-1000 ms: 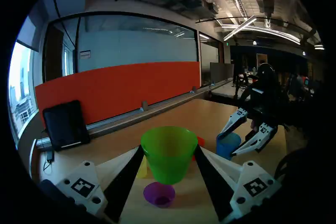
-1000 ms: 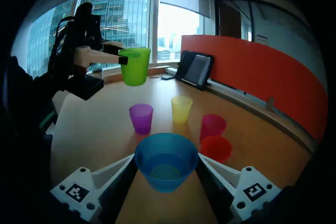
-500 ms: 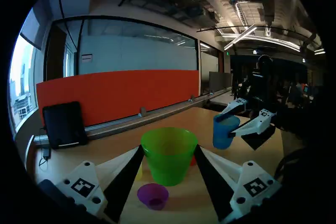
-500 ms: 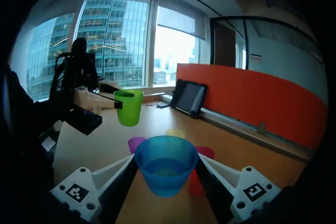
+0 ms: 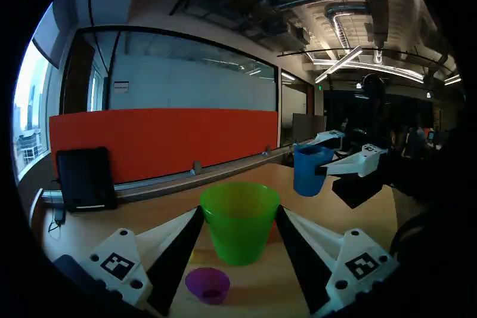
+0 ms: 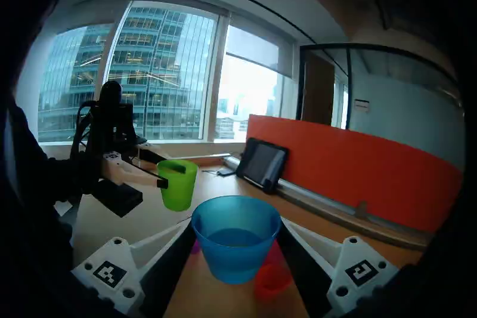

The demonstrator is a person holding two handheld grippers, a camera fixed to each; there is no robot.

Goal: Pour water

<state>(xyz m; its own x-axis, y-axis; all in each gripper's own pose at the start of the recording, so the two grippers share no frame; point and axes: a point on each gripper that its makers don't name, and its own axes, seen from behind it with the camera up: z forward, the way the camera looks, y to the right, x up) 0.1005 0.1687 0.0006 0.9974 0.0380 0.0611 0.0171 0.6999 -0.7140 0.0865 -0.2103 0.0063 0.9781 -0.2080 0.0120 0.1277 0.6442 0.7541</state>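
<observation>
My left gripper (image 5: 240, 228) is shut on an upright green cup (image 5: 239, 221), held above the wooden table (image 5: 352, 216). In the right gripper view that green cup (image 6: 176, 184) hangs at left, with the left gripper (image 6: 164, 176) clamped on it. My right gripper (image 6: 237, 245) is shut on a blue cup (image 6: 236, 236) with water in it, held upright. The blue cup (image 5: 309, 169) also appears in the left gripper view, raised at right of the green one, a little higher, between the right gripper (image 5: 325, 154) fingers. The two cups are apart.
A purple cup (image 5: 207, 285) stands on the table below the green cup. A red cup (image 6: 271, 279) and a pink one sit below the blue cup. A dark tablet (image 5: 85, 178) leans at the back left before an orange partition (image 5: 167, 136). Windows lie behind the left gripper.
Both cups have risen off the table level. The blue cup moved up and closer to the green cup. The cups on the table dropped lower in both views.
</observation>
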